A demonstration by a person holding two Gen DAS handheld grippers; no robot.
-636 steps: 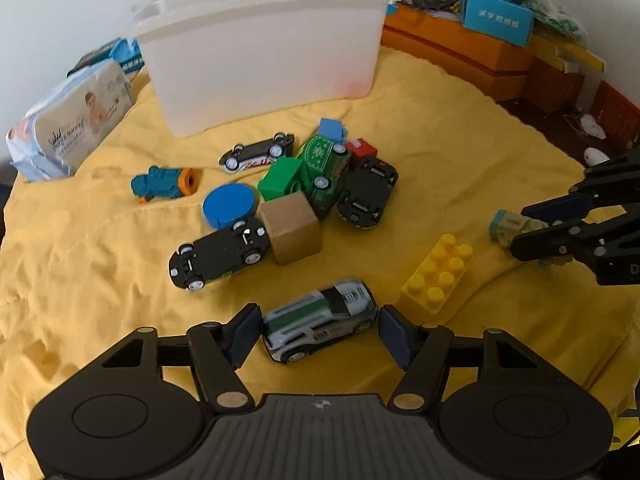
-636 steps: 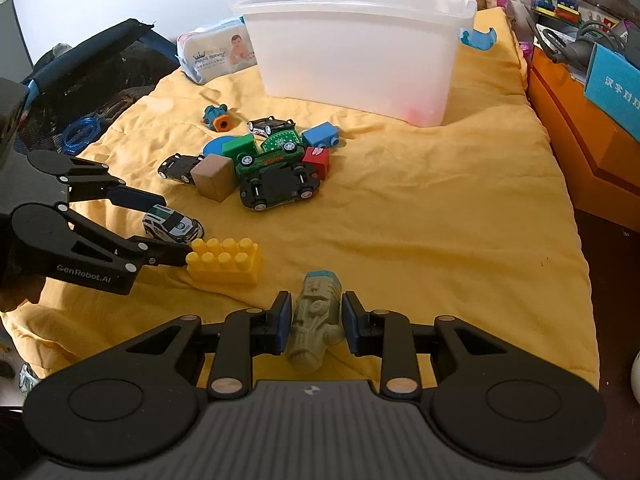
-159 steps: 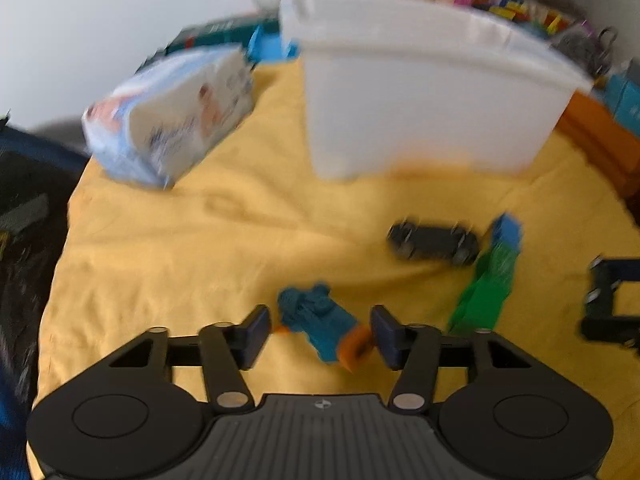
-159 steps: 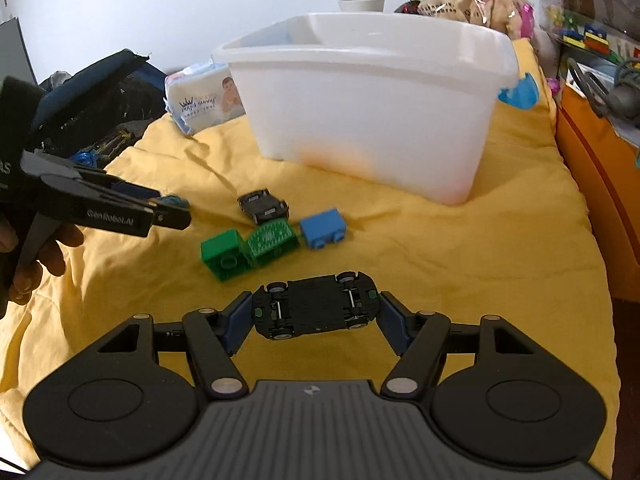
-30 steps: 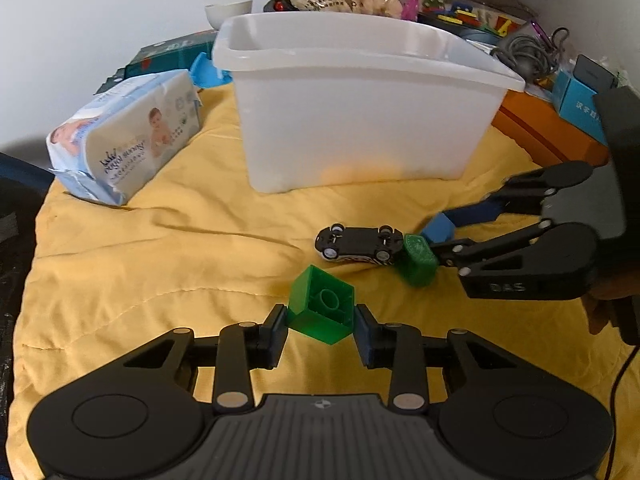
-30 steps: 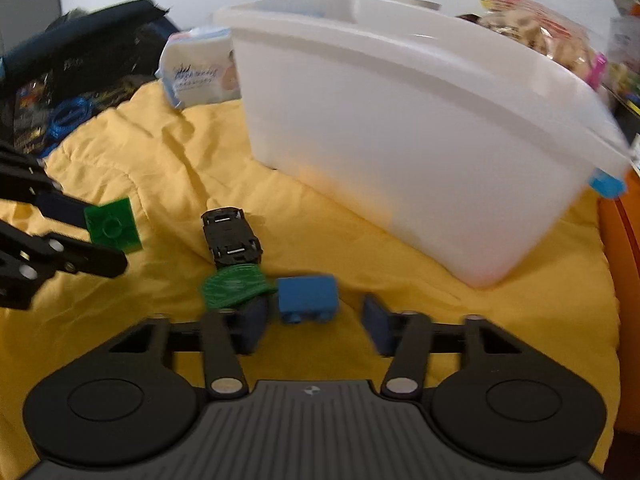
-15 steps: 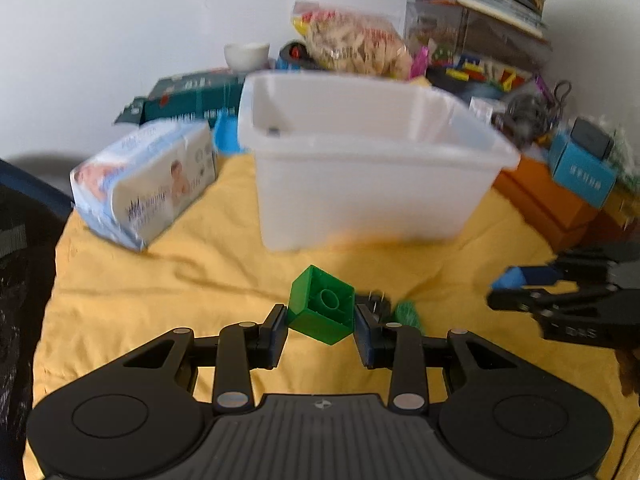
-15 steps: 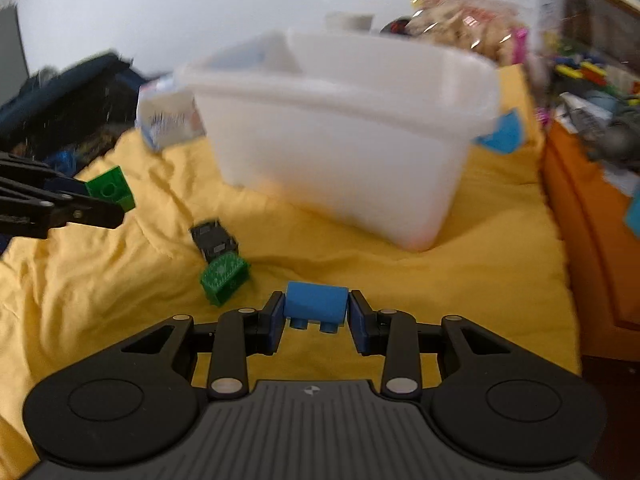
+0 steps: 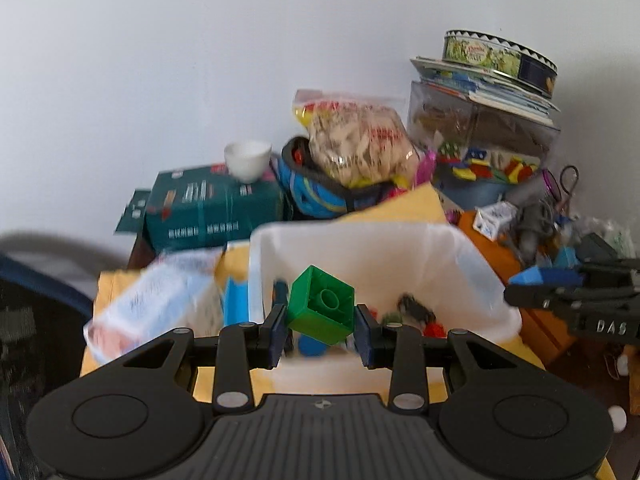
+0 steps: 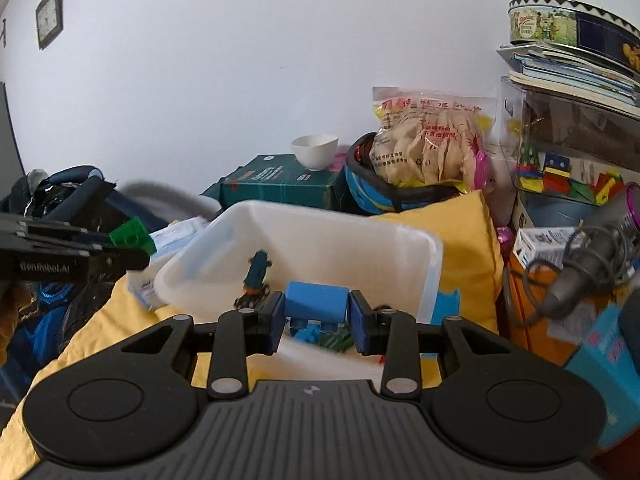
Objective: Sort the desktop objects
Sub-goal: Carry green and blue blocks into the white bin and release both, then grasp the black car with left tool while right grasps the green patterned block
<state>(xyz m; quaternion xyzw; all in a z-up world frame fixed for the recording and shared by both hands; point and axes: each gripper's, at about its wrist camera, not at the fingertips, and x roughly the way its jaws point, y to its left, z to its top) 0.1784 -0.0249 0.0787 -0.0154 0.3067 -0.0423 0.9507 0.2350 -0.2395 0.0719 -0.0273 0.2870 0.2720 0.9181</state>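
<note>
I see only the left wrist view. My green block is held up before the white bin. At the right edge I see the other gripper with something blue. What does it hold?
Observer: The right gripper is shut on a blue rectangular plastic block with small pegs underneath.
Operator: Is it above the white plastic bin?
Observer: It is at the bin's near rim; the opening lies just beyond it.
Operator: How does my block look from that side?
Observer: In the right wrist view, the green plastic block in the left gripper appears left of the bin's rim, not clearly over the opening.
</note>
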